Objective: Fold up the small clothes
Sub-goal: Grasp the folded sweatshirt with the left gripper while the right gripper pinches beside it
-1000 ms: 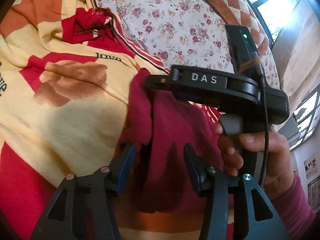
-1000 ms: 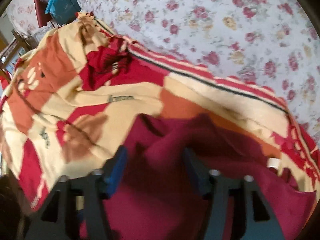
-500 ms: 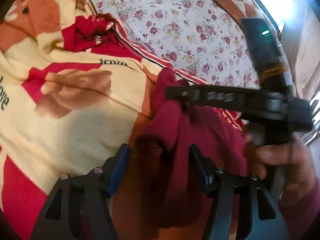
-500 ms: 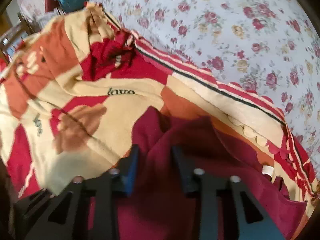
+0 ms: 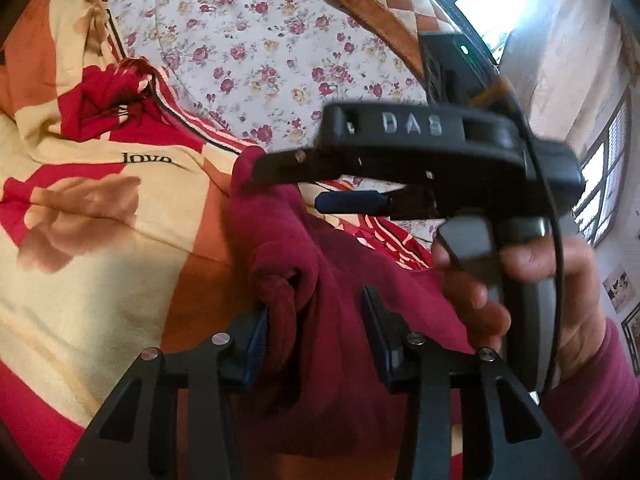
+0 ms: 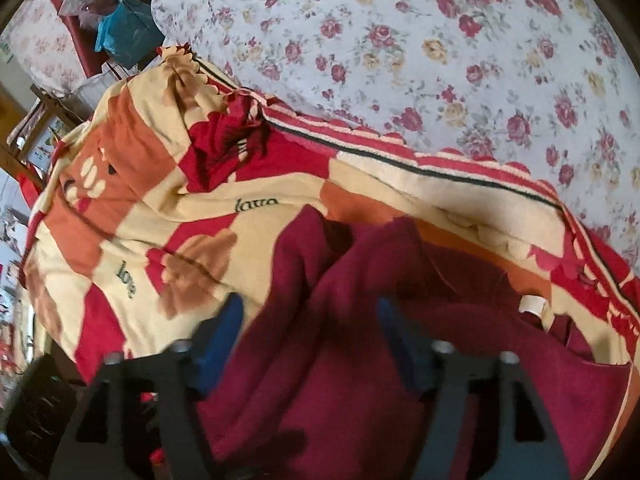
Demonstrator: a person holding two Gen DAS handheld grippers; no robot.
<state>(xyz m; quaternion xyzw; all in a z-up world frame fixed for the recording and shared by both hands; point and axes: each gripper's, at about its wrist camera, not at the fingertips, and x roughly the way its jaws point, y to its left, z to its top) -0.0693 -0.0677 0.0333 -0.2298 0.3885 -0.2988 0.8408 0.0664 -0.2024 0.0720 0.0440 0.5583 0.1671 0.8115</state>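
The left gripper (image 5: pixel 316 324) has its jaws spread wide, with a rolled fold of the dark red garment (image 5: pixel 320 280) bunched between them but not pinched. The right gripper (image 6: pixel 308 332) also has wide jaws; half a second ago they were narrow over the same cloth, so they appear to have just let go. In the left view the right gripper (image 5: pixel 320 184) hovers sideways above the garment, gripped by the person's right hand (image 5: pixel 520 280). The garment lies crumpled on a cream, orange and red blanket (image 5: pixel 100 260), which covers a bed with a flowered sheet (image 6: pixel 440 60). Judging by this, a fold was just dropped, and the garment remains rumpled, far from neatly folded.
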